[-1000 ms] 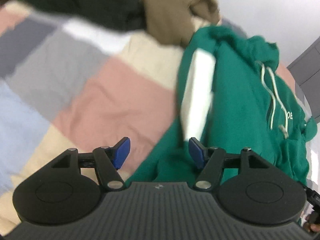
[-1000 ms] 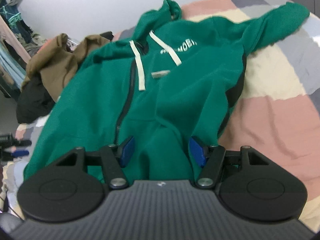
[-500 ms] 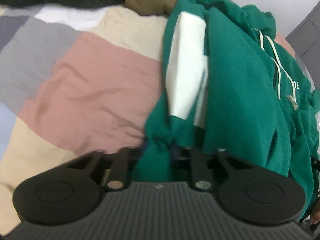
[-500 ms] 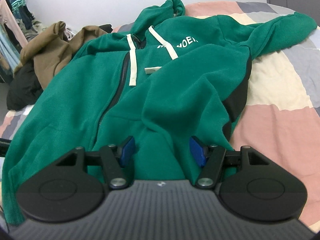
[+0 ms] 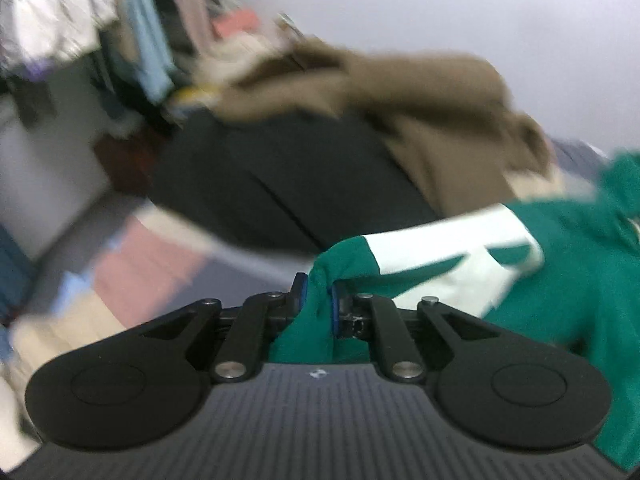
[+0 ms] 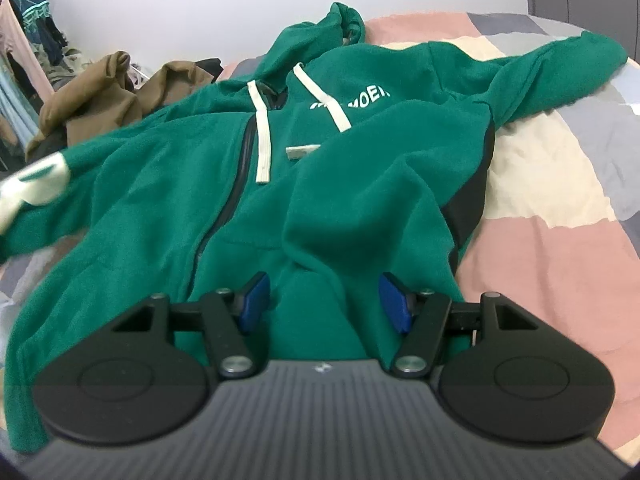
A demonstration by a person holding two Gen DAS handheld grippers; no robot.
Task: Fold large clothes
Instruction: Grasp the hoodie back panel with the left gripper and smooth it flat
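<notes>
Your left gripper is pinched on the green fabric at the end of the hoodie's sleeve; the blue pads press the cloth from both sides, and a fold of it hangs down between the fingers. The jaws have just been closing, with that cuff fabric between them. The sleeve shows a white band with green marks just past the pinch point. The left wrist view is blurred.

Your right gripper stands spread, pads apart, over the lower hem area of the hoodie. A ridge of green fabric lies between the pads; whether either pad touches it cannot be told.

The hoodie lies front-up on the bed, hood toward the wall, zip closed, two white drawcords on the chest, white lettering partly readable. The sleeve on the picture's right stretches out across the patchwork cover. The other sleeve, at the picture's left edge, is lifted off the cover and blurred.

A brown garment and a black garment are heaped beyond the hoodie's shoulder. Hanging clothes show behind them.
</notes>
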